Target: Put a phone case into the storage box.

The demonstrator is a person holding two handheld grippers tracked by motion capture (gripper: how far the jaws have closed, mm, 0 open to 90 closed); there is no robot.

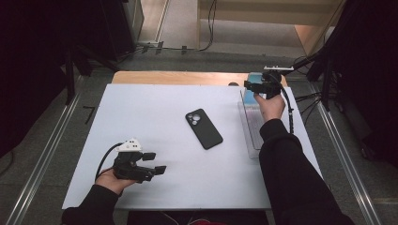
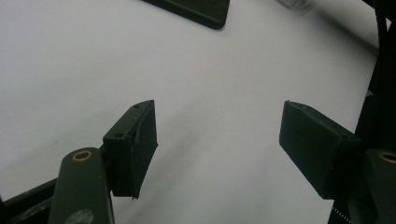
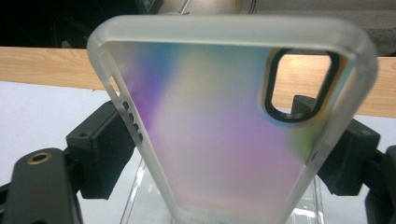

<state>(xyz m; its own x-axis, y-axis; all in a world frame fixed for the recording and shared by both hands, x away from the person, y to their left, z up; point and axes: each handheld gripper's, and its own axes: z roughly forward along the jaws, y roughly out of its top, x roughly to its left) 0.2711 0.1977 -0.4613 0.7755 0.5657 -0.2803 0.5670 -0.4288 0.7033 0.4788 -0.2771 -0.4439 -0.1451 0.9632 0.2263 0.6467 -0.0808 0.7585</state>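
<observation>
A black phone (image 1: 204, 129) lies face down in the middle of the white mat (image 1: 141, 112); its corner (image 2: 196, 9) shows at the top of the left gripper view. My left gripper (image 1: 155, 164) rests at the mat's near left, open with bare mat between its jaws (image 2: 219, 112). My right gripper (image 1: 252, 86) is at the far right, over a clear tray (image 1: 248, 133). It is shut on a translucent, rainbow-tinted phone case (image 3: 224, 130), with one pad pressing on each long side. The case's camera cutout (image 3: 299, 84) is at the upper right.
The clear tray (image 3: 135, 191) runs along the mat's right edge, under the case. A wooden table edge (image 1: 178, 77) shows beyond the mat. Cables and stands sit on the floor at the far right. A black sleeve (image 1: 286, 168) crosses the near right.
</observation>
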